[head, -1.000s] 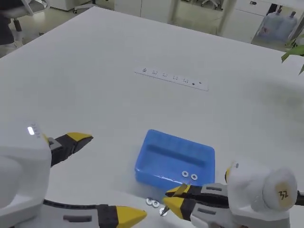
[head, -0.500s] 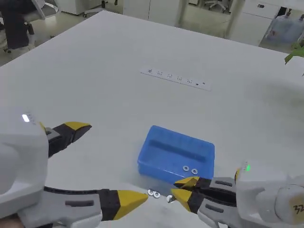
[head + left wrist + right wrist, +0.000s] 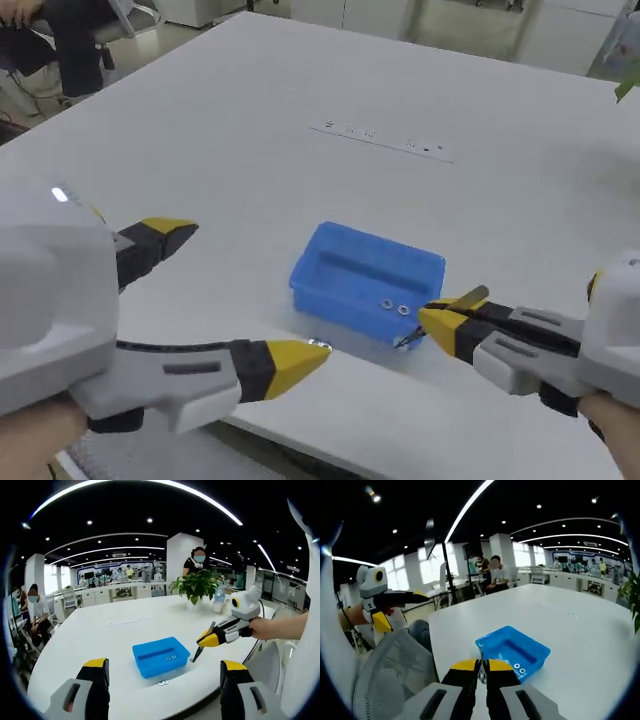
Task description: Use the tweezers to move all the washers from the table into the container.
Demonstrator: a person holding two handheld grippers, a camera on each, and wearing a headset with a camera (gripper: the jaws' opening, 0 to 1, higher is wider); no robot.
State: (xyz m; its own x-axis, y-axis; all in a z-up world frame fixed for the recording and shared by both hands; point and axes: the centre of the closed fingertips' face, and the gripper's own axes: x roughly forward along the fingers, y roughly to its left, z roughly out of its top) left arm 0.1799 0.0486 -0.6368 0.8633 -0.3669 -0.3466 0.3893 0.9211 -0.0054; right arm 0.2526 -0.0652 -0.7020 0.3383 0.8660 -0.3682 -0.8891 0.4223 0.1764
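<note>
White surface (image 3: 250, 120), wide and bare, is set in an open-plan office; ceiling lights and seated people are seen behind it in both gripper views.

- Left gripper (image 3: 262, 290): held over the near edge. Its jaws are spread wide apart with nothing between them.
- Loose washers (image 3: 162, 683): two are seen on the surface, just in front of the container's near wall. In the head view they are beside the tip of the left gripper's nearer jaw.
- Blue container (image 3: 368, 280): a shallow open tray, resting flat near the front edge.
- Marked strip (image 3: 380, 138): set into the surface beyond the container. Its marks are too small to be read.
- Stored washers (image 3: 395, 307): two lie inside the container, toward its near right corner.
- Tweezers (image 3: 408, 340): the tips are pointed down by that same corner. Whether a washer is pinched cannot be told.
- Right gripper (image 3: 450, 308): its jaws are pressed together on the tweezers.
- Potted plant (image 3: 196, 586): stands at the far side.
</note>
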